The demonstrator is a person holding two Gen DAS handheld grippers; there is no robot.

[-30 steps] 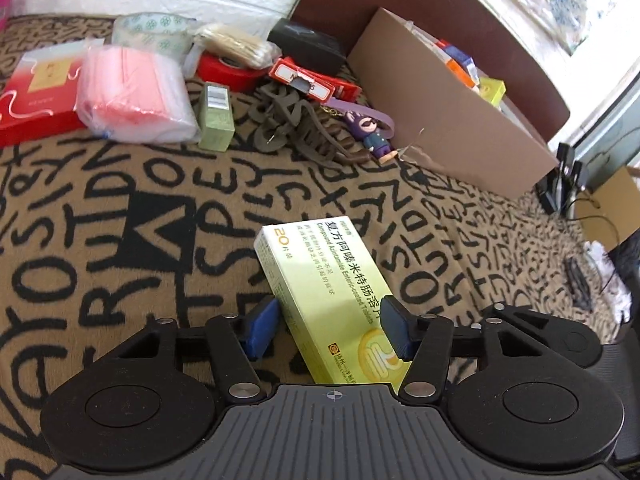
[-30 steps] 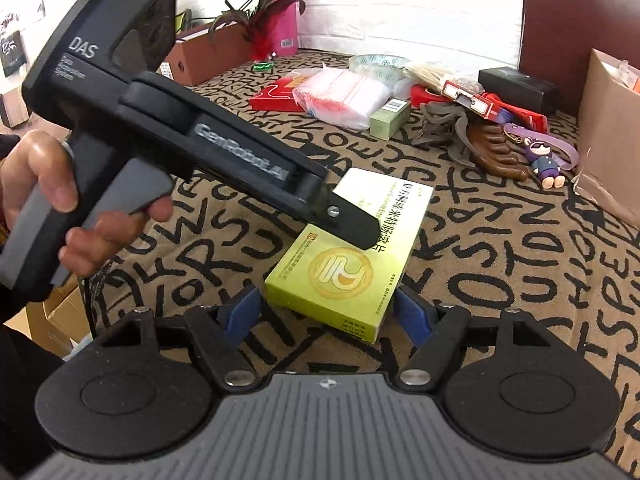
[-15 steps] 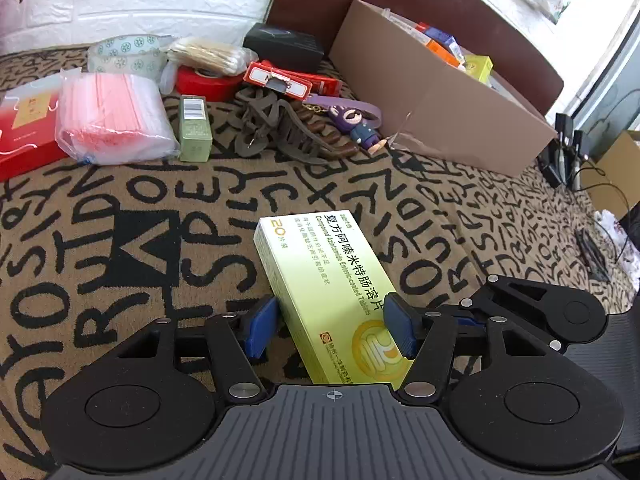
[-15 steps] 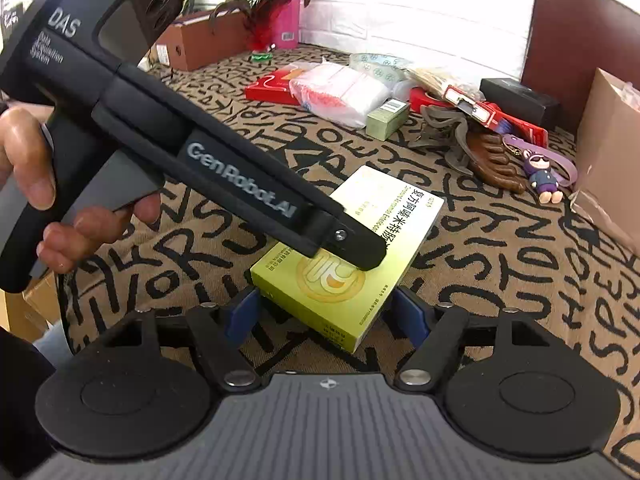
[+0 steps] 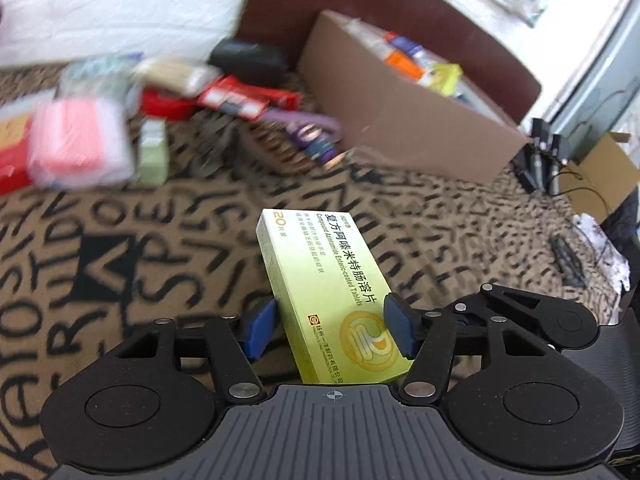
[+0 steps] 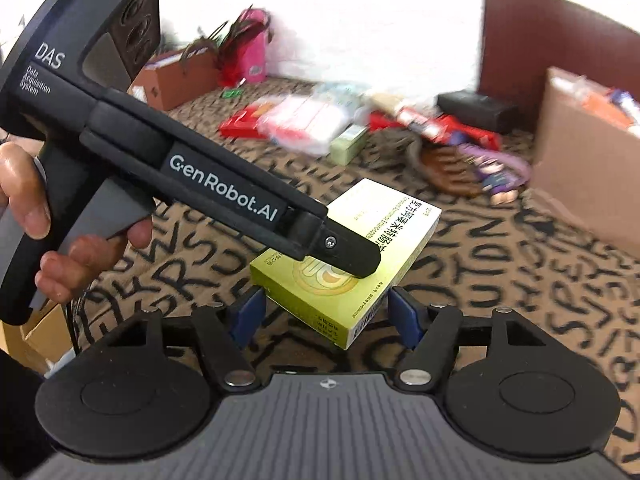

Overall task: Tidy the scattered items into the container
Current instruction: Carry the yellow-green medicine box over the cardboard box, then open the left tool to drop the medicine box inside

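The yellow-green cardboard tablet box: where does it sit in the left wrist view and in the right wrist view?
Left wrist: the yellow-green cardboard tablet box is lower centre, its near end between the blue pads of the left gripper.
Right wrist: lower centre, partly behind the left gripper's black finger.
Shared landmark: the brown cardboard container, upper right in both.
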